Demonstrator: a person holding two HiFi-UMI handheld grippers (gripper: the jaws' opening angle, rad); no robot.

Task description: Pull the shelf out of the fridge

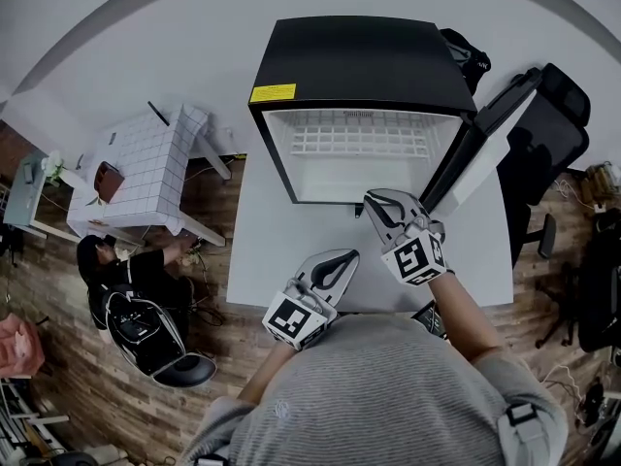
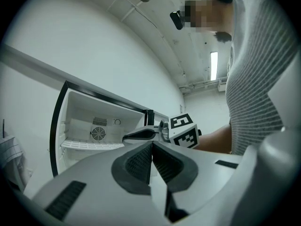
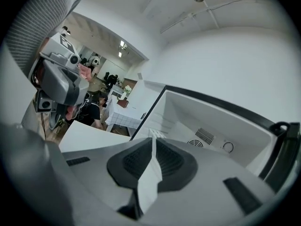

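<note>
A black mini fridge (image 1: pixel 354 61) stands open on the white table (image 1: pixel 262 250), its door (image 1: pixel 480 153) swung out to the right. The white wire shelf (image 1: pixel 354 134) lies across the white interior; in the left gripper view the shelf (image 2: pixel 89 145) sits below a round fan grille. My right gripper (image 1: pixel 375 204) is shut and empty, just in front of the fridge's lower right opening. My left gripper (image 1: pixel 342 260) hovers over the table nearer to me, also shut on nothing. The pads (image 2: pixel 141 163) of the left one meet, as do the right pads (image 3: pixel 169 160).
A white gridded table (image 1: pixel 146 168) stands on the wooden floor at the left, with a person (image 1: pixel 121 270) sitting beside it. A black office chair (image 1: pixel 548 134) stands behind the open door at the right. Cables and bags lie at the far right.
</note>
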